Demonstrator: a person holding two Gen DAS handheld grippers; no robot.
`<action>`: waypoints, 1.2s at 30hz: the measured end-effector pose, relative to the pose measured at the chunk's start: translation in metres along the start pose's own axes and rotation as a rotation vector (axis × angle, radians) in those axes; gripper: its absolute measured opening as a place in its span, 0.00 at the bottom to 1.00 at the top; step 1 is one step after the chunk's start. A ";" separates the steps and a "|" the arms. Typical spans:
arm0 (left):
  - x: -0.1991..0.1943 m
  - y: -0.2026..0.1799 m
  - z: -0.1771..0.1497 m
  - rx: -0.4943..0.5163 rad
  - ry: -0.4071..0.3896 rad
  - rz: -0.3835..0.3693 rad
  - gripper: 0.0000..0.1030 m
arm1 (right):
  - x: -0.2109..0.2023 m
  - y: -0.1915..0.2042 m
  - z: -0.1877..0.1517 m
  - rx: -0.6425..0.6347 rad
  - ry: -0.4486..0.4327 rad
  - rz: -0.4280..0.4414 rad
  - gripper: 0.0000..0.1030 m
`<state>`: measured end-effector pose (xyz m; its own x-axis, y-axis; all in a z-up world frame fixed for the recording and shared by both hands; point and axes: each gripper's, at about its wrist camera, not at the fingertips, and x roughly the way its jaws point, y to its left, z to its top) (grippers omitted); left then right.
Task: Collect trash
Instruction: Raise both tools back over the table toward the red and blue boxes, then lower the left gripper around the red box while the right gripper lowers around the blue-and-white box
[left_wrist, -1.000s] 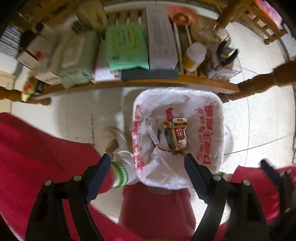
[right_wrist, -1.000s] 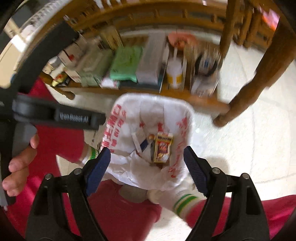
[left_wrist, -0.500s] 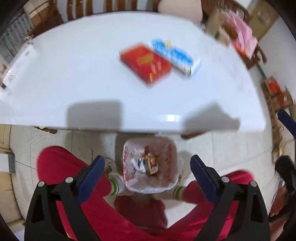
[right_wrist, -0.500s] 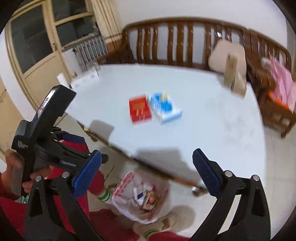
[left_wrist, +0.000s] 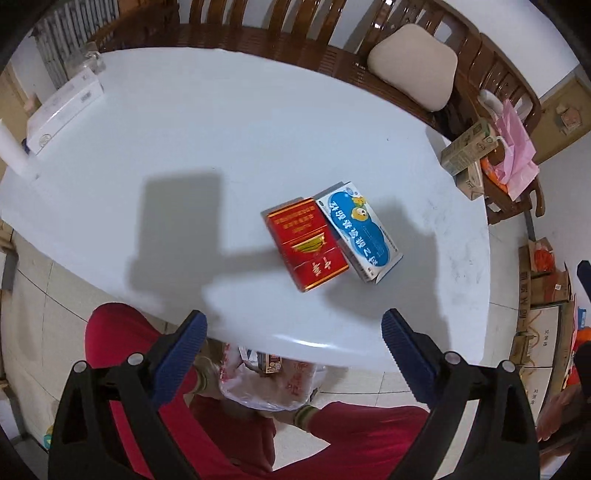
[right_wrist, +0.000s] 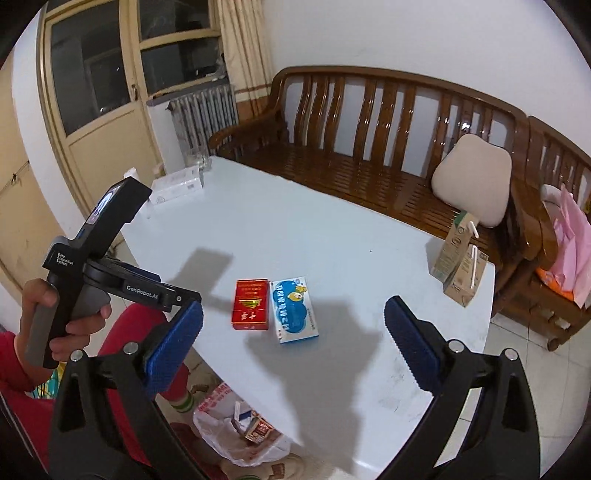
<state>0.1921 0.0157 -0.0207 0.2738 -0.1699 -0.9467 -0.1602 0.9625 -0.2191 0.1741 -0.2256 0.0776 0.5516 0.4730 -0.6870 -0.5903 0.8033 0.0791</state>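
Observation:
A red box (left_wrist: 306, 248) (right_wrist: 251, 303) and a blue-and-white box (left_wrist: 360, 230) (right_wrist: 293, 309) lie side by side on the white table (left_wrist: 221, 147) (right_wrist: 295, 229). Two drink cartons (right_wrist: 460, 266) (left_wrist: 466, 151) stand at the table's far right edge. A white plastic trash bag (left_wrist: 269, 384) (right_wrist: 236, 435) with trash inside sits on the floor under the table's near edge, between the person's feet. My left gripper (left_wrist: 291, 347) is open and empty above the near table edge. My right gripper (right_wrist: 291, 343) is open and empty, short of the boxes.
A white flat box (left_wrist: 62, 110) (right_wrist: 177, 186) lies at the table's far left. A wooden bench (right_wrist: 369, 166) with a beige cushion (right_wrist: 472, 181) stands behind the table. Cardboard boxes (left_wrist: 543, 306) stand on the floor at right. The left hand-held gripper's body (right_wrist: 110, 258) is at the left of the right wrist view.
Both grippers have risen from over the trash bag under the table to above the tabletop. The red and blue boxes are now in front of them.

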 end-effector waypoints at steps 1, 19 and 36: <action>0.005 -0.003 0.002 0.001 0.005 0.001 0.90 | 0.006 -0.003 0.003 -0.005 0.010 0.014 0.93; 0.080 0.000 0.042 -0.127 0.076 0.012 0.90 | 0.109 -0.014 -0.005 -0.062 0.197 0.103 0.93; 0.123 0.016 0.051 -0.191 0.133 0.050 0.90 | 0.190 0.001 -0.038 -0.149 0.353 0.131 0.93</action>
<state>0.2716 0.0207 -0.1285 0.1357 -0.1617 -0.9775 -0.3505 0.9149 -0.2000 0.2556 -0.1485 -0.0798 0.2454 0.3939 -0.8858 -0.7356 0.6708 0.0944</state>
